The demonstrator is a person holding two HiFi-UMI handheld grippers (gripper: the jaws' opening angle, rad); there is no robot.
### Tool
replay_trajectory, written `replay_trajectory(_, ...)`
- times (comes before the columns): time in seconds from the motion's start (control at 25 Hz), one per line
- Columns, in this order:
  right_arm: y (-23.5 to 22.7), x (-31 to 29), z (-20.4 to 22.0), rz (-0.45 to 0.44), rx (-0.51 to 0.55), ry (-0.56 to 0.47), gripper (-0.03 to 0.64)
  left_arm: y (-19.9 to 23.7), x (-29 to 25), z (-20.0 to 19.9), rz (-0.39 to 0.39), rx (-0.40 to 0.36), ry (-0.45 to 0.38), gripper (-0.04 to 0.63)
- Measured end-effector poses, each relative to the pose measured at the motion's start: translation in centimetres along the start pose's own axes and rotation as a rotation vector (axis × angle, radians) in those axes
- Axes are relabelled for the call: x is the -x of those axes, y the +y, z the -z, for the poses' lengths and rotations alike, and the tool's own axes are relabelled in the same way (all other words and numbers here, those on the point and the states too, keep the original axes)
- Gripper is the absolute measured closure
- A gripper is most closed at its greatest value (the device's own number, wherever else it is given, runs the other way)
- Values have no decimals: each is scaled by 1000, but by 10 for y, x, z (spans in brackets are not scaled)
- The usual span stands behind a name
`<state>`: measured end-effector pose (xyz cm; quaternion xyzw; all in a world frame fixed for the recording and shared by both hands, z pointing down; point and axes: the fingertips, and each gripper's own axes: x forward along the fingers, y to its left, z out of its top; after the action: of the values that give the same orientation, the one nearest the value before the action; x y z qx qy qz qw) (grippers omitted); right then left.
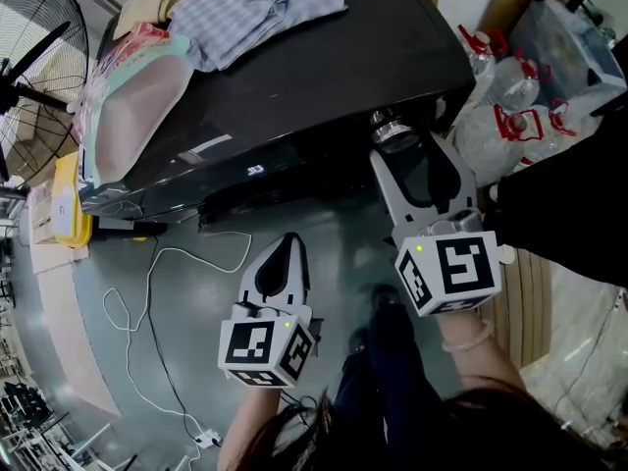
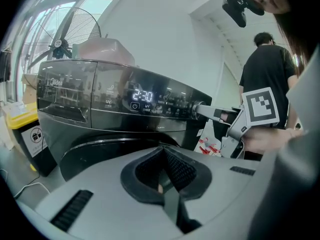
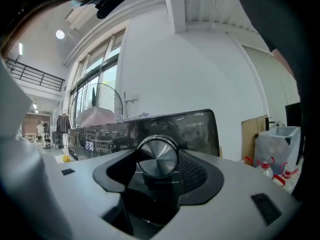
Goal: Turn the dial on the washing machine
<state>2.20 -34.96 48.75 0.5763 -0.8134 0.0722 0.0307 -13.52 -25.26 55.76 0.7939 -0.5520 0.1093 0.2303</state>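
The right claw is closed round the silver dial at the right end of the black washing machine's front control panel, the knob filling the gap between its jaws. The left claw hangs lower and to the left, apart from the machine, jaws pressed together on nothing and pointing towards the panel. The lit display reads 2:30. A checked cloth lies on the machine's top, a standing fan is at the far left, and a white cable loops across the floor.
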Motion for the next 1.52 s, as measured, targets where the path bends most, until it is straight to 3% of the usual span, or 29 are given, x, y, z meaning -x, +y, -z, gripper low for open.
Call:
replay_trajectory(0.68,-3,14,-1,15,-17,10,338,0,25,-2,1,-17,-20,578)
replay_trajectory(1.52,31,95,-21,13,-13,75,421,-30,98,-10,34,-73,-3,578)
